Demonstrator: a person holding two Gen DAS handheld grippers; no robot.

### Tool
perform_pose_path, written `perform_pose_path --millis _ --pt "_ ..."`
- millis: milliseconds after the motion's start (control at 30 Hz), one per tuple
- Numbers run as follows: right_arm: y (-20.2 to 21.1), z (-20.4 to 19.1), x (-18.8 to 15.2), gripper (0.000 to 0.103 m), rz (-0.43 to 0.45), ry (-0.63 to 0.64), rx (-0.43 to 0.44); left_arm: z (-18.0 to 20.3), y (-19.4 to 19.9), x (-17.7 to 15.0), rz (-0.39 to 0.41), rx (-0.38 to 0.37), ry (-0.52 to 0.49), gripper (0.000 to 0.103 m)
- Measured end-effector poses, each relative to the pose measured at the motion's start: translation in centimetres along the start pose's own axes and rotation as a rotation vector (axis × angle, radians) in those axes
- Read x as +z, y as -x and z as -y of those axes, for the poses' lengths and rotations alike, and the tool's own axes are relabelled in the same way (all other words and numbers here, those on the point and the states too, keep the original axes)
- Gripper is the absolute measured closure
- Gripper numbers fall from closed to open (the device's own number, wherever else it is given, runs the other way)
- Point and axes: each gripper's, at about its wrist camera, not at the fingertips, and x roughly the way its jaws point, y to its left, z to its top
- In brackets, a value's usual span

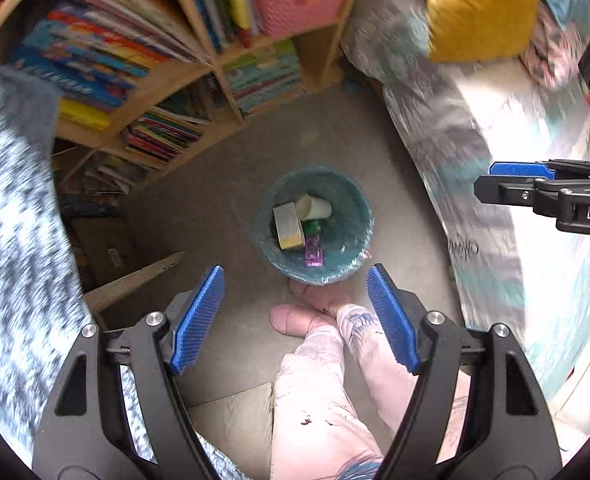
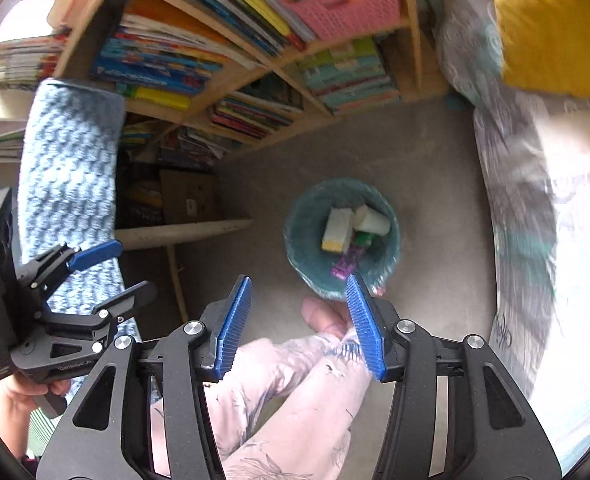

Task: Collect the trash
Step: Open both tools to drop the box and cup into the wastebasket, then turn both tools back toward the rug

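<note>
- Both tools hang above the teal bin [image 1: 315,224], jaws apart and empty.
- Left tool [image 1: 297,312] points down; right tool [image 2: 299,320] alongside.
- Carton [image 1: 288,226], cup [image 1: 315,208] and wrappers already sit inside the bin.

We see a teal bin [image 1: 347,200] lined with thin, glossy plastic film, standing on a matt grey carpet floor [image 1: 223,184]. The bookshelf [image 1: 167,76] looks like pale wood. Each hand-held gripper carries ribbed blue rubbery pads [image 1: 201,316] on matt black plastic arms.
</note>
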Motion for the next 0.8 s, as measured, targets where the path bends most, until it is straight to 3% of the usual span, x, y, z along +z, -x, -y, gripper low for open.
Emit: perform_pose_path --millis 100,233,333,467,667,800 --pt "1.7 -3.1 0.9 0.042 0.043 0.098 0.014 -2.0 3.3 -1.3 0.077 0.021 0.075 0.031" --pt "3.2 -8.4 2.3 0.041 0.074 0.248 0.043 -5.2 7.9 -3.7 0.186 0.072 0.195 0.024" --pt "3.6 -13.8 3.3 0.032 0.08 0.387 0.073 -8.4 11.2 -6.7 0.253 0.123 0.313 0.022" --pt "3.5 -21.9 4.1 0.028 0.076 0.566 0.133 -12.7 15.0 -10.9 0.322 0.208 0.483 0.017" --pt "3.0 -33.6 3.0 0.014 0.071 0.812 0.21 -17.7 19.4 -18.1 0.41 0.332 0.705 0.008" --pt "2.4 -39.9 1.1 0.014 0.053 0.946 0.254 -20.7 20.9 -23.2 0.429 0.404 0.835 0.007"
